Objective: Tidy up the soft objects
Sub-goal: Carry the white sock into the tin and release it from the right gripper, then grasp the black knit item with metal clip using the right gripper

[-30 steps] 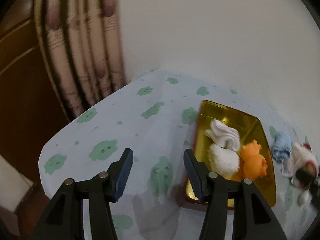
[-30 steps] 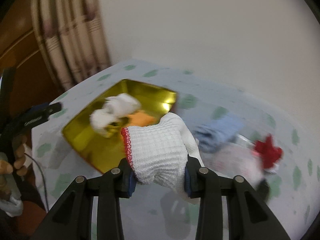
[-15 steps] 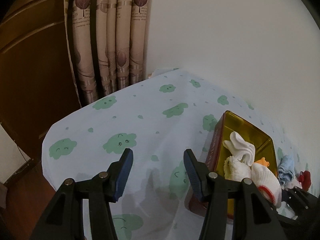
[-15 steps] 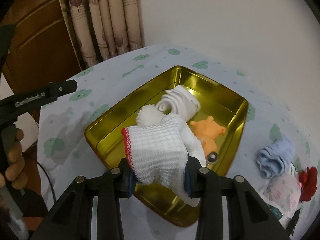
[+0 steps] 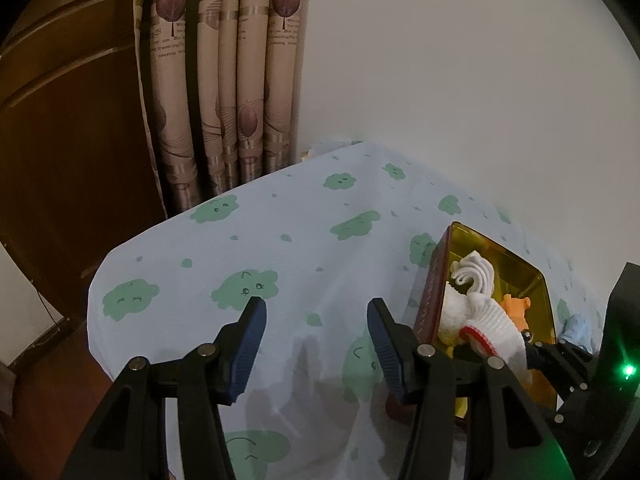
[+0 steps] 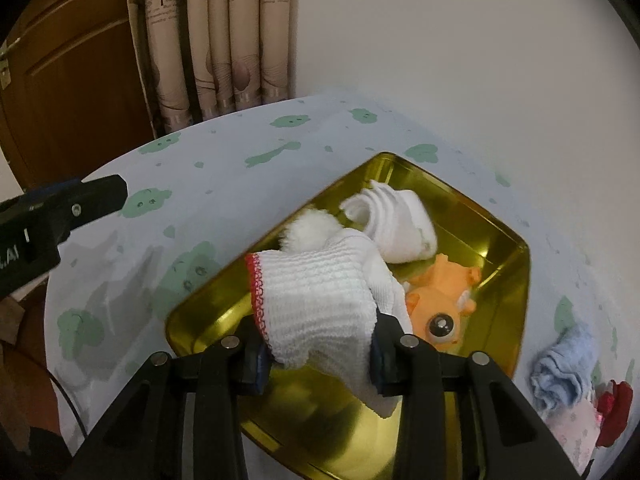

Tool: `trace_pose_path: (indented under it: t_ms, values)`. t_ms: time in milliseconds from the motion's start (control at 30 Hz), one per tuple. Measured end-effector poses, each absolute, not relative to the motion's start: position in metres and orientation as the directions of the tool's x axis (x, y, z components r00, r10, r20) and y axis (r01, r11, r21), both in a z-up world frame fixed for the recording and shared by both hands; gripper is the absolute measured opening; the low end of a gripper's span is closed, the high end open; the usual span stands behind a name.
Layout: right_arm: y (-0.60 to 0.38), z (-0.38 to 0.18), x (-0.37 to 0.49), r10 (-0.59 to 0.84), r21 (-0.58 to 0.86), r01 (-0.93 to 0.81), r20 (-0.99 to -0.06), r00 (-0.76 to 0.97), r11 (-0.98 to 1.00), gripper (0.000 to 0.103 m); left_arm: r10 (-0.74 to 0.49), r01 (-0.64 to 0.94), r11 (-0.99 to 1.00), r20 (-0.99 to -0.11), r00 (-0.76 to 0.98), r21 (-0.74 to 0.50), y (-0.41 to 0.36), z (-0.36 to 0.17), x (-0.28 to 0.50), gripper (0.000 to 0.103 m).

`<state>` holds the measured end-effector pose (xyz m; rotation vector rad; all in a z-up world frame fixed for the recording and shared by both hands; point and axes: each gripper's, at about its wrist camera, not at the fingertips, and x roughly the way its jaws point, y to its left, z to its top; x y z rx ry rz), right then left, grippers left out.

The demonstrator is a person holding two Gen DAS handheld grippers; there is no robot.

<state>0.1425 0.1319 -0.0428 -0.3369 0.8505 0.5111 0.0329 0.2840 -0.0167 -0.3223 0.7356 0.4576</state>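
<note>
My right gripper is shut on a white knit glove with a red cuff edge and holds it over the gold tray. In the tray lie a white rolled sock, a white fluffy piece and an orange plush toy. My left gripper is open and empty over the tablecloth, left of the tray. The glove and right gripper also show in the left wrist view.
A light blue cloth, a pink-white soft item and a red piece lie right of the tray. The table has a blue cloth with green cloud prints. Curtains and a wooden door stand behind.
My right gripper has carried the glove left from over the table and now holds it low over the tray. My left gripper has drawn back to the left, still open.
</note>
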Motion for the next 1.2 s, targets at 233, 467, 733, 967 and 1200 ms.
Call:
trace_pose_path:
  t_ms: [233,467,733,967,1200]
  values:
    - [0.125,-0.035,0.134,0.333,-0.027,-0.563,-0.782,0.526,0.826,0.07,0.284,-0.5,0.858,-0.7,0.655,-0.119,0.285,-0.016,0.033,0.054]
    - [0.095,-0.009,0.118,0.381,0.047,-0.531,-0.75,0.541,0.846,0.076,0.285,-0.495,0.861,-0.698,0.658,-0.115,0.283,-0.015,0.033,0.054]
    - [0.036,0.015,0.089,0.367,0.078,-0.455,-0.717,0.593,0.887,0.077,0.294,-0.479,0.873,-0.69,0.662,-0.088,0.276,-0.013,0.034,0.054]
    - [-0.065,0.004,0.077,0.209,0.048,-0.261,-0.744,0.635,0.964,0.077,0.307,-0.472,0.88,-0.683,0.663,-0.063,0.27,-0.012,0.034,0.054]
    - [-0.167,-0.016,0.078,0.025,0.013,-0.023,-0.77,0.637,1.0,0.078,0.307,-0.447,0.894,-0.677,0.669,-0.037,0.261,-0.012,0.036,0.054]
